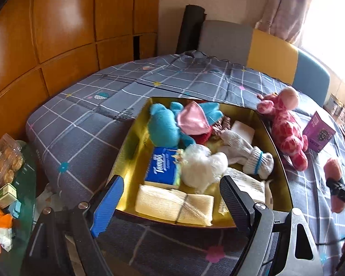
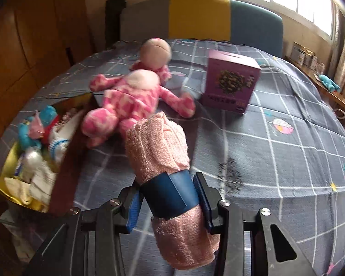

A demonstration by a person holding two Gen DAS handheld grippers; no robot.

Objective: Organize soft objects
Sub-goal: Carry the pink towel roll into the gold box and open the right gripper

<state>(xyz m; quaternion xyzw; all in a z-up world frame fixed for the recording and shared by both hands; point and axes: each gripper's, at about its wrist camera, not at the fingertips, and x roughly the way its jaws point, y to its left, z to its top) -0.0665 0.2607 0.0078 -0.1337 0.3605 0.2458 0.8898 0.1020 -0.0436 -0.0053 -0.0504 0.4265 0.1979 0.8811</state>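
A gold-lined box [image 1: 131, 138] on the checked quilt holds several soft things: a blue plush [image 1: 163, 124], a pink cap [image 1: 193, 119], a blue tissue pack [image 1: 163, 168], white knit gloves [image 1: 253, 154] and a folded cream cloth [image 1: 172, 204]. My left gripper [image 1: 171, 180] hangs open over the box's near edge, with nothing between its fingers. A pink spotted plush [image 2: 128, 96] lies on the quilt just right of the box [image 2: 11, 158]. My right gripper [image 2: 170, 191] is shut on a rolled pink towel [image 2: 158, 138] with a blue band, held above the quilt near the plush.
A purple carton [image 2: 230, 85] stands upright on the quilt beyond the plush. A glass side table [image 1: 27, 184] with snack packs is at the left. A grey, yellow and blue headboard [image 2: 200, 18] backs the bed. Bare quilt [image 2: 276, 161] stretches to the right.
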